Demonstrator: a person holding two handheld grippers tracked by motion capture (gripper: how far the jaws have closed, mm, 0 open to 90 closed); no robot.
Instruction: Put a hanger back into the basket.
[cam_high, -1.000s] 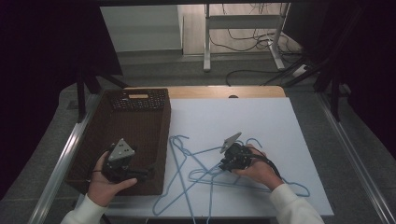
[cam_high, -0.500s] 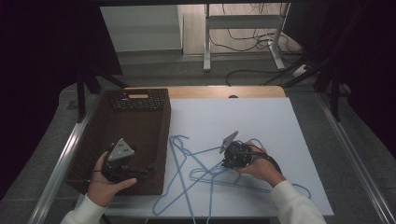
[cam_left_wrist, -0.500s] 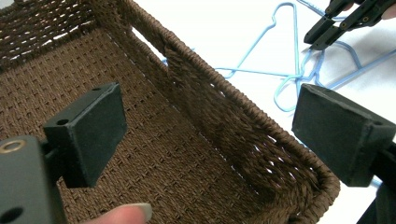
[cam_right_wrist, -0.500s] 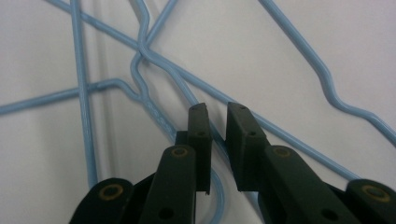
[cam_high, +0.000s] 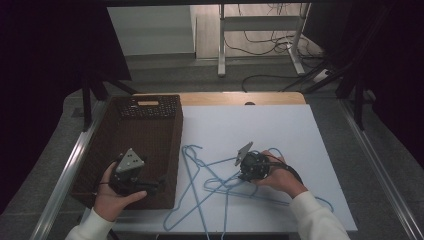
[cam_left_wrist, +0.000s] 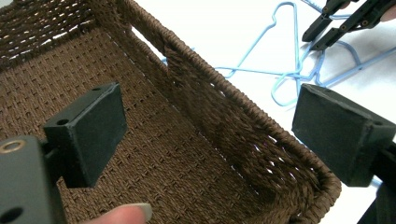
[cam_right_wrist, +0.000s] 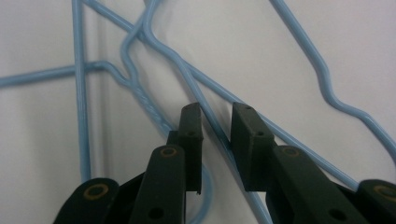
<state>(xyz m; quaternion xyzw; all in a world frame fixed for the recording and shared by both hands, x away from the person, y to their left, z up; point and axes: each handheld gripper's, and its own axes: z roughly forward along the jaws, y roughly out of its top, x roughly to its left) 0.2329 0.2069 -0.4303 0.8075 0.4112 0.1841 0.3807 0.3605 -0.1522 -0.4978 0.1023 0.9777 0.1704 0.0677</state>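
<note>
White tabletop (cam_high: 280, 125) is holding the tangled blue wire hangers (cam_high: 210, 185) where the right gripper (cam_right_wrist: 215, 116), having crept closer, is narrowing astride one wire, nearly gripping, while the left gripper (cam_left_wrist: 210, 135) is still waiting wide over the wicker basket (cam_high: 150, 145).

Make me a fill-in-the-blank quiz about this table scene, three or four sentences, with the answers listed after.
1. The wire hangers lying on the white table are light ____ in colour.
2. The left gripper is held over the woven brown ____.
3. The left gripper's jaws stand wide ____.
4. The right gripper has its jaws on either side of a hanger ____.

Answers: blue; basket; open; wire
</note>
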